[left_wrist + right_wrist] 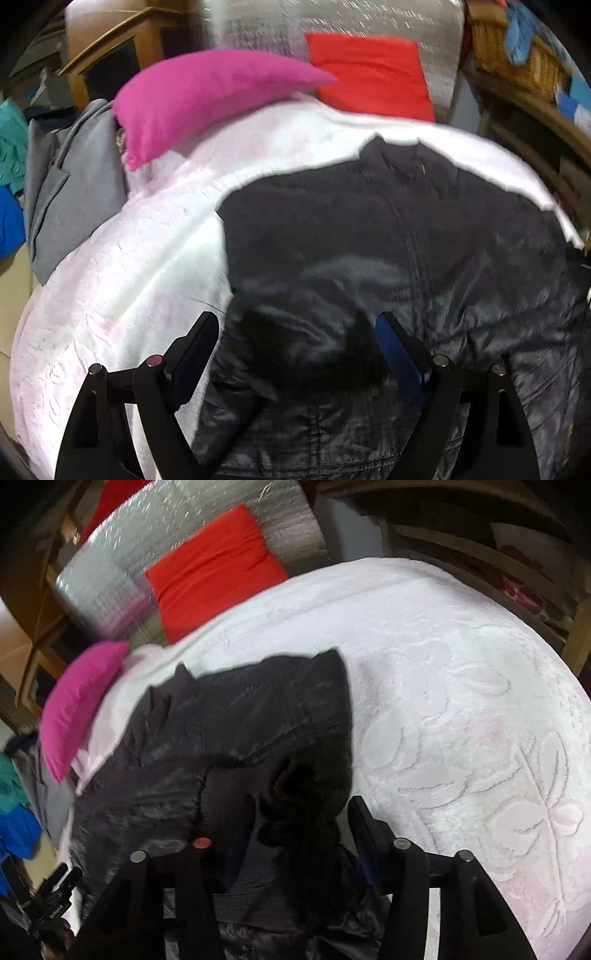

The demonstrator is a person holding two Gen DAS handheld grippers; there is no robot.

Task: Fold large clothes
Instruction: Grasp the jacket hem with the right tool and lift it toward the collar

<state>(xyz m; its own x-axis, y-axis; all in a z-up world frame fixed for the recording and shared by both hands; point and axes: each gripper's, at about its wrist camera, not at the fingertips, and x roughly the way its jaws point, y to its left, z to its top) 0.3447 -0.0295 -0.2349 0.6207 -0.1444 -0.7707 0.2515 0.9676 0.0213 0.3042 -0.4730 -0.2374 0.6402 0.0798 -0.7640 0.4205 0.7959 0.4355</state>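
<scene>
A dark grey quilted jacket [388,240] lies spread on a pale pink bedspread [129,266], collar toward the far end. My left gripper [297,332] is open, its fingers wide apart just above the jacket's near left part, over a dark cuff. In the right wrist view the jacket [229,731] lies on the left of the bedspread [461,701]. My right gripper [295,812] is open over the jacket's near right edge, with a black cuff between the fingers. The left gripper shows at the lower left of the right wrist view [55,897].
A magenta pillow [207,96] and a red cushion [369,74] lie at the head of the bed against a silvery sheet [332,18]. Grey clothing [74,192] hangs off the bed's left side. Wooden furniture [103,48] stands behind, a wicker basket [517,62] at right.
</scene>
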